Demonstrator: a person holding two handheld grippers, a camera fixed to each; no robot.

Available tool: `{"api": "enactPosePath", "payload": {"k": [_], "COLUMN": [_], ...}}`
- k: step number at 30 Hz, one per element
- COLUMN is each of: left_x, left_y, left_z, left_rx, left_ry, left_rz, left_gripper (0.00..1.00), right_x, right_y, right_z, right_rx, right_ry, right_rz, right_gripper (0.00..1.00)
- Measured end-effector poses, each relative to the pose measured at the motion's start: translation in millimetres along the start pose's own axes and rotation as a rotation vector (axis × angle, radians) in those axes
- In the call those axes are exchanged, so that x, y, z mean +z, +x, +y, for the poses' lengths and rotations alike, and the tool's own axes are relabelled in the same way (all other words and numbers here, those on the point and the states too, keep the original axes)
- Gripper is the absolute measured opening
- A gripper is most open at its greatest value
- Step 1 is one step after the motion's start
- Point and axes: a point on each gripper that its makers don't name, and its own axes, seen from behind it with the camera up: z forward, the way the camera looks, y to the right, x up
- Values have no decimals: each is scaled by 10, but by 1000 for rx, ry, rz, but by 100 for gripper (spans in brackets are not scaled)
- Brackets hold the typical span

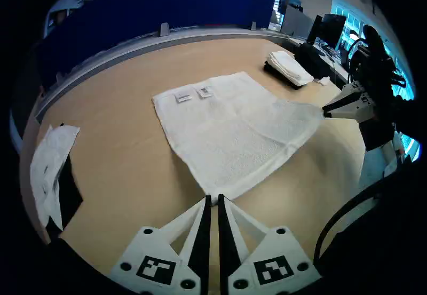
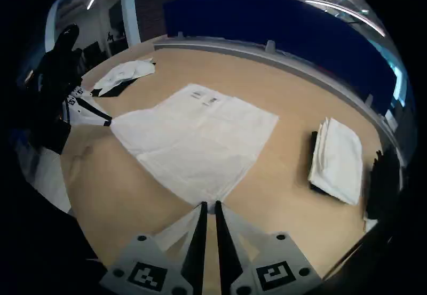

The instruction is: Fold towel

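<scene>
A white towel [image 1: 235, 129] [image 2: 197, 140] lies spread flat on the wooden table [image 1: 123, 151] [image 2: 277, 81], with two small labels near its far edge. My left gripper [image 1: 214, 199] is shut on the towel's near corner at the bottom of the left gripper view. My right gripper [image 2: 209, 205] is shut on the neighbouring corner at the bottom of the right gripper view. Each gripper also appears in the other's view, pinching its corner: the right gripper [image 1: 325, 112] at the right, the left gripper [image 2: 108, 122] at the left.
A stack of folded white towels [image 1: 291, 66] [image 2: 339, 159] rests on a dark mat at one end of the table. A loose white cloth [image 1: 50, 164] [image 2: 125, 72] lies at the other end. A blue partition [image 1: 160, 7] [image 2: 277, 23] runs behind the table, with monitors [image 1: 320, 25] beyond.
</scene>
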Motion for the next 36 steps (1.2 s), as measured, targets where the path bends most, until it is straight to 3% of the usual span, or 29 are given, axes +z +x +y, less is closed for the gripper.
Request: {"api": "enactPosePath", "payload": {"k": [21,27,36], "left_x": [-711,-726,-612], "left_y": [157,141,342], "left_z": [254,297,156], "left_rx": [-93,-117,-181], "left_ry": [-9,-11,-6], "left_rz": [8,6,11], "left_gripper": [8,8,9], "right_x": [-626,-618,-504], "right_y": [236,263,445], "right_z": [-230,-208,-118], "right_rx": [24,23,24], "right_ry": [26,25,32], "right_rz": [23,23,38], "right_gripper": [11,11,10]}}
